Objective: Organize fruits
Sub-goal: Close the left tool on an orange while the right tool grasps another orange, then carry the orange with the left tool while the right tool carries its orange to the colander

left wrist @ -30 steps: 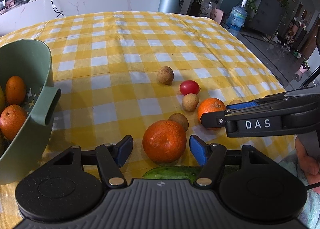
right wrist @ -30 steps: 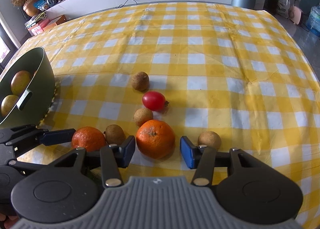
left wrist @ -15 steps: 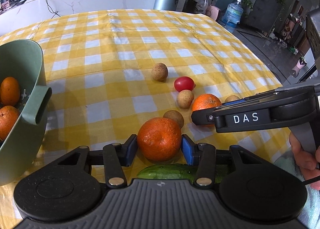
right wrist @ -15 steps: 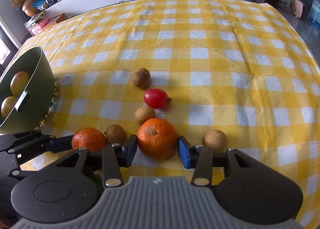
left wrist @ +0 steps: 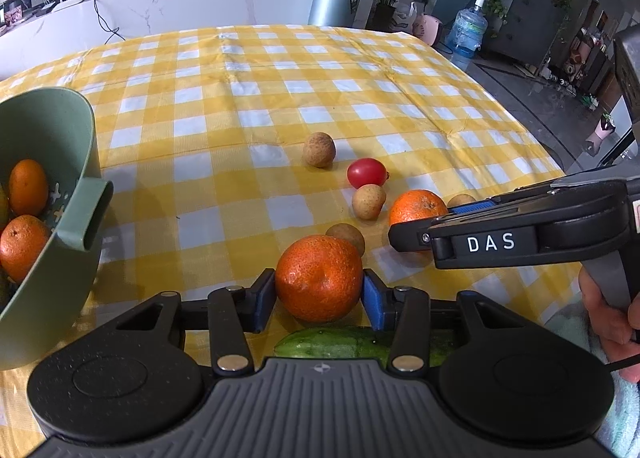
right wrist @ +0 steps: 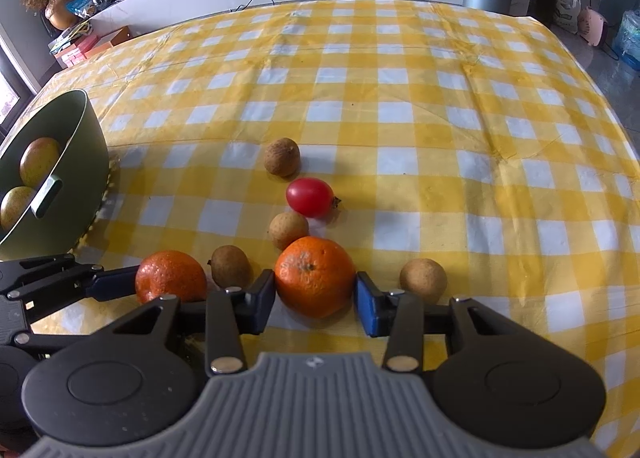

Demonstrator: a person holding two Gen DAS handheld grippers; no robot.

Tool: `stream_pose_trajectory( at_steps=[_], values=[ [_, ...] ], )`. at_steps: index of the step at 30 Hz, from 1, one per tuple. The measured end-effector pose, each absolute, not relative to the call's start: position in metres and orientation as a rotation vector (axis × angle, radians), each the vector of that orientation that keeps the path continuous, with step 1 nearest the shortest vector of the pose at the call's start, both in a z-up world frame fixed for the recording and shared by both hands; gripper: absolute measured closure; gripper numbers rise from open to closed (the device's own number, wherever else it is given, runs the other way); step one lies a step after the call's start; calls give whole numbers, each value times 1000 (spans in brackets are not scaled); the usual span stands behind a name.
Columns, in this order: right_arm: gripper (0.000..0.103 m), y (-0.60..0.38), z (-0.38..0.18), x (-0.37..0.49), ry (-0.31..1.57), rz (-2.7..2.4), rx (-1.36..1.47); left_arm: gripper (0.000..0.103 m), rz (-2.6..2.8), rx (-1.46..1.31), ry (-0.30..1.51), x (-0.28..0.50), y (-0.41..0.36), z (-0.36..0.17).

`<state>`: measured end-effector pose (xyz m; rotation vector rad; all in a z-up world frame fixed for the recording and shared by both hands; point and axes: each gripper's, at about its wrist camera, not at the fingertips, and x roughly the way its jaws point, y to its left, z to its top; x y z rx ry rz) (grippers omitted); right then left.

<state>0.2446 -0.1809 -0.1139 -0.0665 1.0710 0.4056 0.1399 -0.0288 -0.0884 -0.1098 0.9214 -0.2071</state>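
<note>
Left gripper (left wrist: 319,294) pinching dimpled round orange (left wrist: 319,278); right gripper (right wrist: 315,294) pinching smoother orange (right wrist: 315,276).

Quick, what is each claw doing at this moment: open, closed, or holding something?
Left claw: closed on the nearer orange, still on the tablecloth.
Right claw: closed on the other orange, also still on the tablecloth.

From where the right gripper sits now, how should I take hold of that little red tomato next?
Grip the red tomato across its narrow middle, coming down from above. It lies on its side with the stem tip pointing right, so set the fingers front and back of it, not over the ends. A brown longan lies close in front, so keep the near finger thin in that gap, probably nudging nothing.
</note>
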Motion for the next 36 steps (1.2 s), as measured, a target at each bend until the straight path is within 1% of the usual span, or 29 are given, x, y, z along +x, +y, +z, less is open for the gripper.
stream_pose_trajectory(
  at_steps=[6,20,29,36],
  values=[
    [63,-187,-107,239,1041,399,-43,52,-214,-93,897,132,-30,-72],
    [63,-196,-68,202,847,439,35,52,-201,-92,821,110,-17,-20],
    [63,-176,-46,179,787,513,55,52,-136,-147,786,99,11,5],
    [63,-141,-28,168,732,606,-24,52,-84,-191,766,91,39,16]
  ],
)
